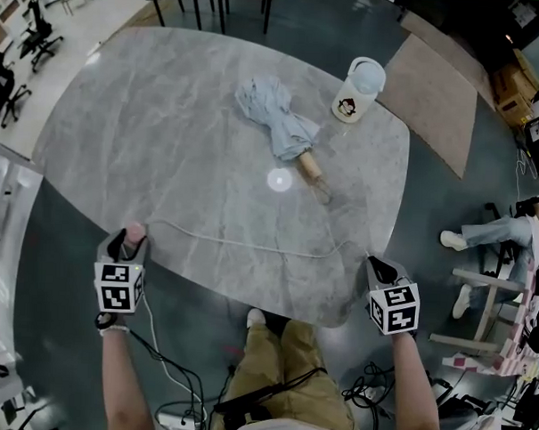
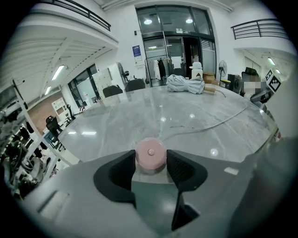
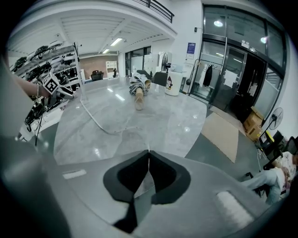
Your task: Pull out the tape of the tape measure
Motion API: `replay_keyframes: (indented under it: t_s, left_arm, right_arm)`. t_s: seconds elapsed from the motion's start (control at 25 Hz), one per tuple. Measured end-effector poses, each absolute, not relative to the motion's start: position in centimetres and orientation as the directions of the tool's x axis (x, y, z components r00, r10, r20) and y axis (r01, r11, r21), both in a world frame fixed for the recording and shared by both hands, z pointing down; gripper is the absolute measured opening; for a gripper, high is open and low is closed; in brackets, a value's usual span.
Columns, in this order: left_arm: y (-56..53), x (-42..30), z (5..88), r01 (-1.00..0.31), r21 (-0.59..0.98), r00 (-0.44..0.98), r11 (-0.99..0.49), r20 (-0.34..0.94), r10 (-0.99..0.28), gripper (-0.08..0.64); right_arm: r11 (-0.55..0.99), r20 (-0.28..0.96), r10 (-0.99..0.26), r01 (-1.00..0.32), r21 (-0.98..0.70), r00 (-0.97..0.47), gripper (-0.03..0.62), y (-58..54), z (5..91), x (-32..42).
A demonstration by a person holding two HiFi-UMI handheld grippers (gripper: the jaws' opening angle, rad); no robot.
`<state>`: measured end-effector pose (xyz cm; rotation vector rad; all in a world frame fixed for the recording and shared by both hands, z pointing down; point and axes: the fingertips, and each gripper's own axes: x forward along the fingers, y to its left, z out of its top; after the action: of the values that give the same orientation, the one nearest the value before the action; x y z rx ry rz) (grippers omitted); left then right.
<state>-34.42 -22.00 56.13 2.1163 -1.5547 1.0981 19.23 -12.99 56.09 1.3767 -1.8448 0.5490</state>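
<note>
left gripper [image 1: 127, 241] — clamped on pink tape measure [image 2: 150, 151]; right gripper [image 3: 149, 158] — pinched shut on tape [image 1: 250, 245] end

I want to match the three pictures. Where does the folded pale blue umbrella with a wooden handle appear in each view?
Head view: folded pale blue umbrella, upper centre, on the grey marble table.
Left gripper view: umbrella far away, top centre.
Right gripper view: umbrella far away, upper centre, handle nearer.
Shared landmark: white jug with cartoon label beside it.
</note>
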Motion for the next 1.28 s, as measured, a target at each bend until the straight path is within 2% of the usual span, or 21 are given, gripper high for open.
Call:
replay_keyframes:
  t_s: [0.28,0.56,0.68,0.72,0.92,1.08,1.28]
  left_arm:
    - [-22.1,-34.4,56.7,-0.916,-0.181,0.126,-0.358,0.717,-0.685,0.230]
    - [-22.1,-34.3,56.7,-0.930,-0.145,0.141,-0.338,0.709,-0.691,0.227]
    - [-22.0,-34.5,56.4,-0.934,-0.127,0.150,-0.333,0.708,-0.690,0.257]
    - [-21.9,-34.5,56.3,-0.937,-0.121,0.151,-0.328,0.707,-0.691,0.267]
    - [-21.0,-34.5,55.0,-0.952,-0.094,0.150,-0.290,0.683,-0.715,0.275]
    - [-20.1,-34.0,53.1,-0.961,-0.103,0.133,-0.257,0.645,-0.753,0.205]
    - [-18.7,-31.9,49.9,-0.967,-0.114,0.120,-0.227,0.584,-0.803,0.030]
  right_arm:
    - [0.356,0.790,-0.593,-0.931,0.085,-0.155,0.017,-13.0,56.9,18.4]
    - [0.371,0.793,-0.582,-0.927,0.060,-0.182,0.081,-12.8,57.3,17.6]
    - [0.362,0.790,-0.585,-0.931,0.054,-0.182,0.088,-12.9,57.1,17.6]
    - [0.359,0.789,-0.587,-0.932,0.050,-0.184,0.108,-12.9,57.1,17.6]
    - [0.338,0.765,-0.612,-0.941,0.024,-0.200,0.150,-13.2,56.0,17.5]
    - [0.351,0.742,-0.639,-0.935,0.047,-0.203,0.140,-13.5,54.5,17.0]
    - [0.397,0.682,-0.691,-0.914,0.082,-0.239,-0.002,-14.1,51.6,14.9]
